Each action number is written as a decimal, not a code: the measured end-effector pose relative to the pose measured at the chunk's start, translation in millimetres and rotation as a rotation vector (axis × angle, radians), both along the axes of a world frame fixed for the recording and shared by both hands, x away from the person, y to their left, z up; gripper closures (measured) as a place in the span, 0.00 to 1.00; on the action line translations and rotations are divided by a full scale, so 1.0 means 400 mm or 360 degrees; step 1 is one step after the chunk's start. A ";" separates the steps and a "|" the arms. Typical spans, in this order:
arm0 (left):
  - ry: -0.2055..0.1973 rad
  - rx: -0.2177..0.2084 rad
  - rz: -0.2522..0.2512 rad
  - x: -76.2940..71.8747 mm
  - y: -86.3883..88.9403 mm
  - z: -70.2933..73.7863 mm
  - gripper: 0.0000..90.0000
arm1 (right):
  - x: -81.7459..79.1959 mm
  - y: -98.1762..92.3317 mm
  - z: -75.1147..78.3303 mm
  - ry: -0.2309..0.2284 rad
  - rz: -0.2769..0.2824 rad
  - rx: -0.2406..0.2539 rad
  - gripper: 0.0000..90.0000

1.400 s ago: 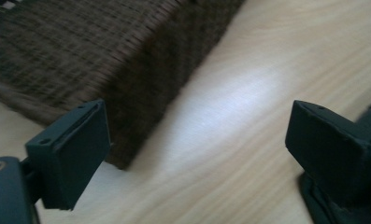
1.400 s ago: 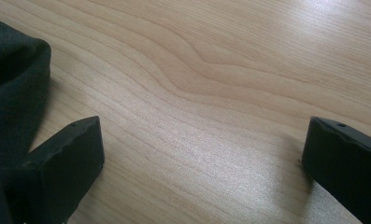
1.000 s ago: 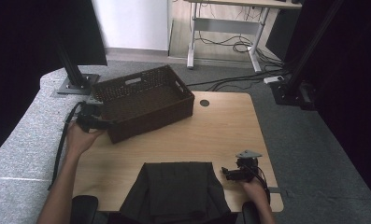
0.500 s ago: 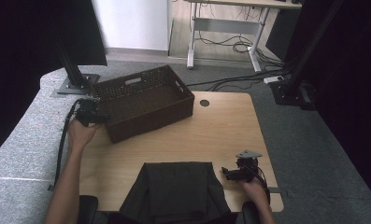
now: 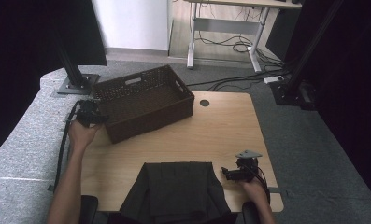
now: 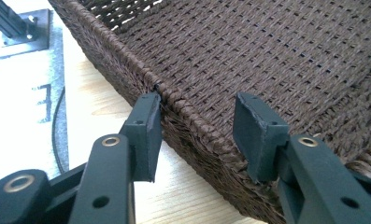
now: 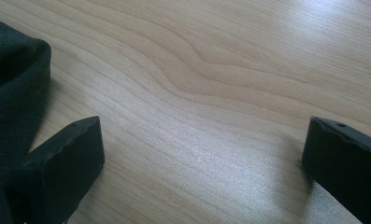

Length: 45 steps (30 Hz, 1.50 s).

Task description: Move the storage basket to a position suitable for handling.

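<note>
A dark brown woven basket (image 5: 150,122) stands at the table's far left. My left gripper (image 5: 92,115) is at its near-left end. In the left gripper view, my gripper (image 6: 197,105) straddles the basket rim (image 6: 183,109). One pad rests against the outer wall, while the other hangs inside, a gap away from the weave. Its jaws have just been closing with the rim between them. A folded dark cloth (image 5: 176,189) lies at the front edge. My right gripper (image 5: 227,173) rests open on the wood just right of it, with the cloth's edge (image 7: 10,84) beside one jaw.
The wooden table (image 5: 220,130) has a round cable hole (image 5: 204,102) behind the basket. Black stand bases (image 5: 75,86) sit on the grey floor to the left and right. A desk frame with cables stands farther back.
My left gripper has edged down and in toward the basket's near-left end. The right hand and the cloth have not moved.
</note>
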<state>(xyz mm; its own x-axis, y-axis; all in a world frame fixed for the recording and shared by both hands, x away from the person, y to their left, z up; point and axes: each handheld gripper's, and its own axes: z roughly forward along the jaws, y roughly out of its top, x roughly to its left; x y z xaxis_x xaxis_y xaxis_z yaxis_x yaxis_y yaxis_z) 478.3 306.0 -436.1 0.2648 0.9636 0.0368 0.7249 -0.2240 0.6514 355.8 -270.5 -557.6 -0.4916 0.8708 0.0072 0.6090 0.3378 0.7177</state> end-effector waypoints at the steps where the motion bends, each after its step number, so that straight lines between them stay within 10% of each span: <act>1: -0.0006 0.0015 0.0003 0.001 -0.004 -0.001 0.61 | 0.000 0.000 0.000 0.0000 0.0000 0.0000 0.00; 45: -0.0107 -0.0027 -0.0344 -0.044 -0.177 -0.018 0.75 | 0.000 0.000 0.000 0.0001 -0.0001 0.0000 0.00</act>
